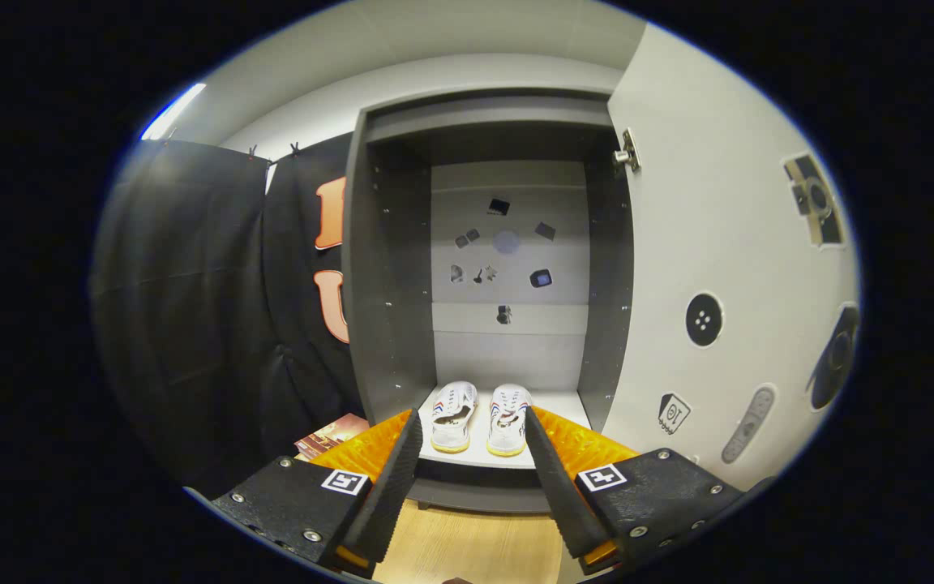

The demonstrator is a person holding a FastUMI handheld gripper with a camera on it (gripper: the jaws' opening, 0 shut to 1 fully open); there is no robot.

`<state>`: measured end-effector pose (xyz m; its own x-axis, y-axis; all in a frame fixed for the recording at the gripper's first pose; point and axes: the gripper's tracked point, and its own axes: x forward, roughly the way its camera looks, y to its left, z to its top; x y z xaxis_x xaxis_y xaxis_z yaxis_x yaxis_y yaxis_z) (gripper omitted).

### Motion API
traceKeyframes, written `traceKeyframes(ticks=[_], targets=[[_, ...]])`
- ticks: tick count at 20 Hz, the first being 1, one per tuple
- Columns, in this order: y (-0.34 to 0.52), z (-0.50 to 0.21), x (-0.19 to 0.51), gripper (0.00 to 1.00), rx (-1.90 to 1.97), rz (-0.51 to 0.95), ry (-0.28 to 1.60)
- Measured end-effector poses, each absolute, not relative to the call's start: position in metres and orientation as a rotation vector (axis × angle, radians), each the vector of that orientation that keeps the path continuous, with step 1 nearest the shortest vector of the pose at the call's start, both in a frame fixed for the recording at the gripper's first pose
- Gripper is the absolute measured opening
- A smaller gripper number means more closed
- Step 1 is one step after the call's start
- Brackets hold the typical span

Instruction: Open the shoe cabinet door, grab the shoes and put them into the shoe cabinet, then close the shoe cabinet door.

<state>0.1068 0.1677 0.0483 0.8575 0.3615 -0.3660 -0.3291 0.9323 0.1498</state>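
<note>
Hovering before one shoe cabinet (390, 243), door (710, 268) swung open; gripper (473, 438) jaws spread wide, empty; two shoes (479, 418) sitting at the bottom shelf's front edge.

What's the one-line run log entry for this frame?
door: open | shoes: pair on cabinet bottom shelf | claw: open, holding nothing, shoes just beyond its fingers | left: close door

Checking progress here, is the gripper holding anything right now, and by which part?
Nothing is held. The gripper is open, fingers apart, with the shoes beyond them on the cabinet shelf.
</note>
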Motion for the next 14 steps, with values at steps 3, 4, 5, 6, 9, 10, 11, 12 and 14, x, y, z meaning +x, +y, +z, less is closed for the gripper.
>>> traceKeyframes(ticks=[3, 4, 5, 6, 9, 10, 11, 12, 14], targets=[[0.164, 0.056, 0.072, 0.8, 0.092, 0.404, 0.39], [0.16, 0.057, 0.063, 0.81, 0.1, 0.413, 0.385], [0.149, 0.058, 0.058, 0.82, 0.097, 0.411, 0.375], [0.138, 0.06, 0.053, 0.83, 0.083, 0.397, 0.358], [0.109, 0.069, 0.032, 0.85, 0.029, 0.371, 0.317], [0.104, 0.073, 0.024, 0.85, 0.021, 0.371, 0.305], [0.098, 0.078, 0.015, 0.85, 0.016, 0.371, 0.295], [0.092, 0.081, 0.008, 0.86, 0.012, 0.368, 0.288], [0.079, 0.084, 0.003, 0.86, -0.003, 0.345, 0.273]])
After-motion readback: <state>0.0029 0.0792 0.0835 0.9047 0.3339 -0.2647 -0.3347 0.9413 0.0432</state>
